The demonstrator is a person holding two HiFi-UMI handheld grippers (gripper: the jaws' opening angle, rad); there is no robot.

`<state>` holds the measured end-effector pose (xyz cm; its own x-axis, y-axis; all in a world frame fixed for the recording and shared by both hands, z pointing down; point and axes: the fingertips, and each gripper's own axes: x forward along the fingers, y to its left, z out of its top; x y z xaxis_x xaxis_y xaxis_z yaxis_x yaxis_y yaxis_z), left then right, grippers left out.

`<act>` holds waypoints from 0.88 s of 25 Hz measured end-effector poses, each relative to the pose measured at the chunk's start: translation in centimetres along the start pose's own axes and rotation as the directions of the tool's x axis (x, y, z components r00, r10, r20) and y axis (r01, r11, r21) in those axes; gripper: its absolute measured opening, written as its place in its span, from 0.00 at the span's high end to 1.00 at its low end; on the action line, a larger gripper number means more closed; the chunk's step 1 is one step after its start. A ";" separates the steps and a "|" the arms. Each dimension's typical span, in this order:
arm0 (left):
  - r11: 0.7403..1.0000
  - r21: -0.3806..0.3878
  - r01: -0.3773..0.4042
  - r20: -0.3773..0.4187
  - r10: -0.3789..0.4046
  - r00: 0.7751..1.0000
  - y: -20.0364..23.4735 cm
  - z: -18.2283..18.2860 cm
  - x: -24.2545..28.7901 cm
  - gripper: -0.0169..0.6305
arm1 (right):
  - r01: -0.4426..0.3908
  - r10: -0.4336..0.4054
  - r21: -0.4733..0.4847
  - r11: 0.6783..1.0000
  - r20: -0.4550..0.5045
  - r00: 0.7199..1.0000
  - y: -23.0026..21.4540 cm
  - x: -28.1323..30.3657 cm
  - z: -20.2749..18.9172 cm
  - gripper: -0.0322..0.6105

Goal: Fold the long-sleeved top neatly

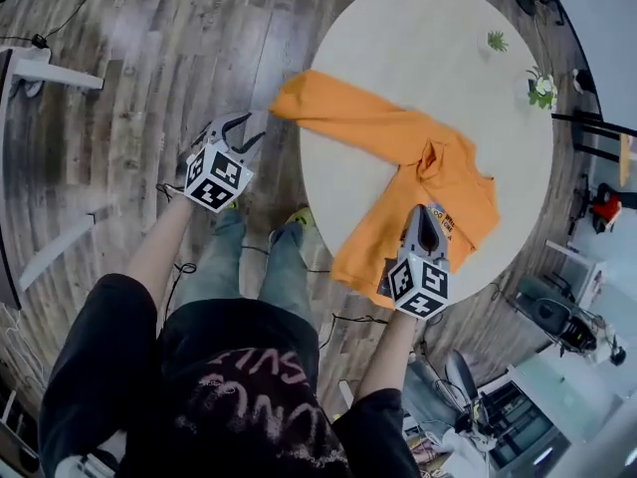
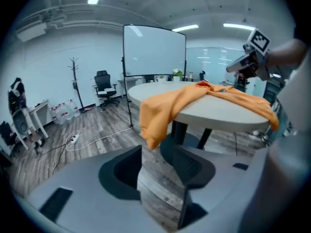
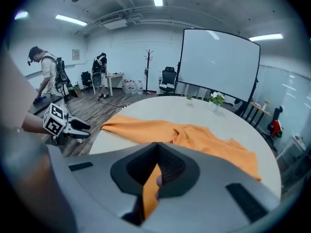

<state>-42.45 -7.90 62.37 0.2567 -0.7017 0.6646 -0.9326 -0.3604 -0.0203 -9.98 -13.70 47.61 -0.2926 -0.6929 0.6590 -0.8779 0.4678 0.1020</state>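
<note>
An orange long-sleeved top lies crumpled across the near half of a round pale table. One sleeve stretches left, and its end hangs over the table edge. My left gripper is off the table, just left of that sleeve end, over the wooden floor. It is open and empty. My right gripper is at the table's near edge, shut on a fold of the orange top's hem. The rest of the top spreads out beyond its jaws.
A potted plant and a small green sprig stand at the table's far side. Beyond the table are a whiteboard, an office chair and a floor cable. People stand at the room's far end.
</note>
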 end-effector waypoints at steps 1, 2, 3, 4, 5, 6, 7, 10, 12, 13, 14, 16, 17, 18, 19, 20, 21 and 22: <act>0.999 0.034 0.021 -0.010 -0.021 1.000 -0.5 -0.5 0.9 0.64 | 0.012 -0.012 -0.008 1.000 -0.011 1.000 0.4 -0.1 -0.4 0.94; 0.998 0.055 0.030 -0.014 -0.029 0.999 -0.7 -0.8 1.8 0.64 | 0.025 -0.025 -0.012 1.000 -0.021 0.999 0.6 -0.2 -0.7 0.94; 0.998 0.064 0.027 -0.014 -0.026 1.000 -0.7 -1.0 2.7 0.64 | 0.039 -0.039 -0.012 0.999 -0.030 0.999 0.7 -0.3 -1.1 0.94; 0.998 0.065 0.018 -0.012 -0.018 1.000 -0.4 -1.2 3.5 0.64 | 0.053 -0.053 -0.010 0.999 -0.036 0.998 0.7 -0.4 -1.3 0.94; 0.998 0.065 0.011 -0.010 -0.010 1.000 -0.1 -1.2 4.3 0.64 | 0.068 -0.068 -0.006 0.998 -0.041 0.997 0.5 -0.5 -1.6 0.94; 0.998 0.069 0.010 -0.009 -0.010 1.000 0.1 -1.2 5.0 0.64 | 0.083 -0.083 -0.003 0.997 -0.047 0.995 0.3 -0.8 -1.8 0.94; 0.997 0.078 0.017 -0.009 -0.016 1.000 0.1 -1.2 5.6 0.64 | 0.099 -0.098 0.001 0.995 -0.053 0.994 0.1 -1.2 -2.1 0.94; 0.994 0.102 0.028 -0.010 -0.027 1.000 0.5 -1.3 7.0 0.67 | 0.142 -0.140 0.020 0.990 -0.071 0.988 -0.6 -2.2 -3.2 0.94; 0.996 0.090 0.016 0.002 -0.016 1.000 1.3 -1.1 7.2 0.79 | 0.169 -0.166 0.034 0.985 -0.081 0.983 -1.1 -2.7 -3.9 0.94; 0.997 0.081 0.007 0.008 -0.007 1.000 1.7 -1.1 7.2 0.87 | 0.183 -0.179 0.041 0.982 -0.088 0.980 -1.4 -2.9 -4.3 0.94; 0.997 0.072 -0.001 0.012 0.000 1.000 2.1 -1.1 7.1 0.91 | 0.196 -0.191 0.049 0.979 -0.094 0.977 -1.7 -3.1 -4.6 0.94; 0.998 0.056 -0.010 0.017 0.009 1.000 2.9 -1.0 6.8 0.92 | 0.210 -0.203 0.072 0.975 -0.099 0.974 -2.2 -3.2 -5.1 0.94; 0.998 0.054 -0.016 0.017 0.015 1.000 3.3 -0.9 6.6 0.92 | 0.212 -0.204 0.084 0.974 -0.099 0.974 -2.4 -3.2 -5.1 0.94; 0.998 0.057 -0.023 0.016 0.022 1.000 3.7 -0.7 6.4 0.93 | 0.213 -0.204 0.095 0.972 -0.097 0.974 -2.6 -3.2 -5.2 0.94; 0.998 0.060 -0.030 0.016 0.029 0.999 4.2 -0.4 6.2 0.93 | 0.214 -0.205 0.105 0.971 -0.095 0.974 -2.7 -3.1 -5.3 0.94; 0.998 0.058 -0.038 0.017 0.037 0.999 4.7 0.0 5.9 0.93 | 0.215 -0.205 0.114 0.970 -0.093 0.974 -2.8 -3.1 -5.4 0.94; 0.998 0.050 -0.046 0.020 0.045 0.999 5.3 0.4 5.6 0.93 | 0.215 -0.205 0.122 0.969 -0.090 0.975 -2.8 -3.2 -5.4 0.94; 0.998 0.039 -0.055 0.025 0.054 0.998 5.8 0.9 5.2 0.93 | 0.216 -0.206 0.129 0.968 -0.087 0.975 -3.0 -3.4 -5.4 0.94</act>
<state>-46.33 -14.22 65.06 0.2118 -0.7352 0.6439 -0.9346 -0.3449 -0.0864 -4.34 -9.81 49.12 -0.0717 -0.7241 0.6859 -0.9616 0.2327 0.1452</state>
